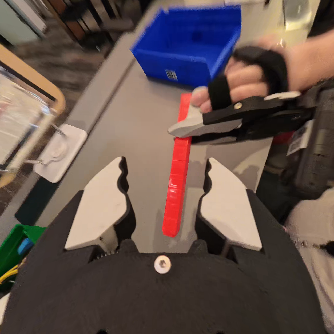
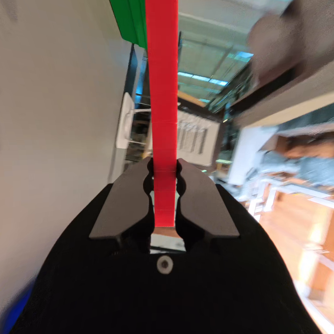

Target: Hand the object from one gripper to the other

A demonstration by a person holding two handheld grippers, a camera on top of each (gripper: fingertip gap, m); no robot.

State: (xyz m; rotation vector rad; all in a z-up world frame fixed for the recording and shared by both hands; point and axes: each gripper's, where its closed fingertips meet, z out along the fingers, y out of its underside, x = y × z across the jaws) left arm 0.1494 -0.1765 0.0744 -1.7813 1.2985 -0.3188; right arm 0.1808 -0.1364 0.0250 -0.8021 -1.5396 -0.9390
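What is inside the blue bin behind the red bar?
The blue bin stands on the grey table past the red bar. Its visible inner walls look bare, but blur and the near wall hide the floor, so this is uncertain.

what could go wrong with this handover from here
1. The right gripper clamps the red bar well away from the end offered, so the long free part may swing or pivot when the left gripper closes.
2. The left gripper is wide open with the bar nearer its right-hand finger; closing may push the bar sideways.
3. The bar looks built of stacked segments; a twist between grips might snap it.
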